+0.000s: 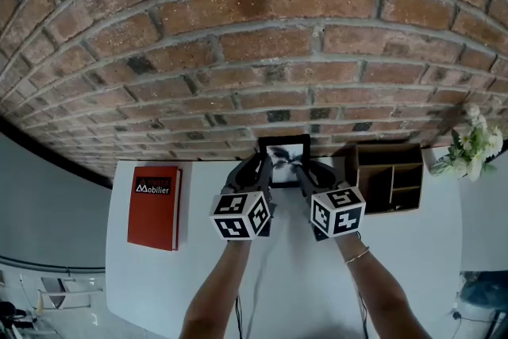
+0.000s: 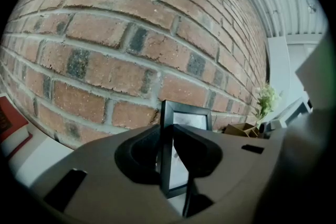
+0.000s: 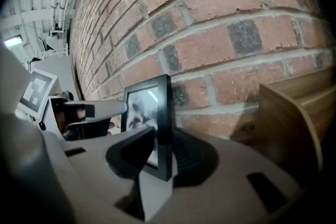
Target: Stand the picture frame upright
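Observation:
A black picture frame (image 1: 284,160) with a black-and-white print stands upright on the white table (image 1: 202,282), close against the brick wall. My left gripper (image 1: 263,171) is shut on its left edge. In the left gripper view that edge (image 2: 167,165) runs vertically between the two dark jaws of the left gripper (image 2: 167,136). My right gripper (image 1: 306,175) is shut on the frame's right edge. In the right gripper view the right gripper (image 3: 163,147) has the frame (image 3: 152,113) between its jaws, and the left gripper shows beyond it.
A red book (image 1: 155,206) lies flat at the table's left. An open wooden organizer (image 1: 389,177) stands right of the frame, with a small white-flowered plant (image 1: 472,148) beyond it. The brick wall (image 1: 254,52) closes off the back. A thin cable (image 1: 238,313) runs near the front edge.

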Action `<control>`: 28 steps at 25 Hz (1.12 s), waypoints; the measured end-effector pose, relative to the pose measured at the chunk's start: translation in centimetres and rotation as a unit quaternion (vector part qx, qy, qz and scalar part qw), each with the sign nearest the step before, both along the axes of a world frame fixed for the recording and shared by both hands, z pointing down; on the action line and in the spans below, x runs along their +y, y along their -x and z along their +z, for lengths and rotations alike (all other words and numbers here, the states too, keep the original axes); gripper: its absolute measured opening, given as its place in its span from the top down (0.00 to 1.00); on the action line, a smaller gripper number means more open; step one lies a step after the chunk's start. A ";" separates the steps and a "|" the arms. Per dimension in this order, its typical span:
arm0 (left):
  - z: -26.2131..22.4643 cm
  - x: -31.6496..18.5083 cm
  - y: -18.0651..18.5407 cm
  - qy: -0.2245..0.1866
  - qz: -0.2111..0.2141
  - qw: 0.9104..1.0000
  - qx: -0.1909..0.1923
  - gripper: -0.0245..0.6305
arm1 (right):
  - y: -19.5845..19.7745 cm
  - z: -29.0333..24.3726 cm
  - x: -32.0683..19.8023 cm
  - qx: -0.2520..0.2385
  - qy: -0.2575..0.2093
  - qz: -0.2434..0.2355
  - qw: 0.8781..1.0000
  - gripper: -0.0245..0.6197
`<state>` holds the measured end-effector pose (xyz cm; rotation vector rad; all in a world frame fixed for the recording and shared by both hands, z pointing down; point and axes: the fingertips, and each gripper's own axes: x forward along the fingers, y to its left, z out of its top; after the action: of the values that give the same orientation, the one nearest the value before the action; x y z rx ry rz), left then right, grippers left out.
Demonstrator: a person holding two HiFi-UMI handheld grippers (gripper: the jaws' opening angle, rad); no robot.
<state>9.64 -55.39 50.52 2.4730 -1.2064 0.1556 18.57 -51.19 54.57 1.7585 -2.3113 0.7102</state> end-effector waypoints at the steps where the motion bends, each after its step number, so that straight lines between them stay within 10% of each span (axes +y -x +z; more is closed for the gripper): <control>1: 0.1 -0.1 0.0 0.000 0.000 1.000 0.000 0.86 | 0.0 0.1 -0.1 -0.001 0.000 0.001 1.000 0.80; 28: 0.9 -0.8 -0.3 0.006 -0.009 1.000 0.000 0.85 | -0.5 1.2 -1.1 -0.026 0.005 0.013 1.000 0.80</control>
<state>9.95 -56.15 51.45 2.4517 -1.2226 0.1567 19.05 -52.30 55.77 1.7910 -2.3175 0.7780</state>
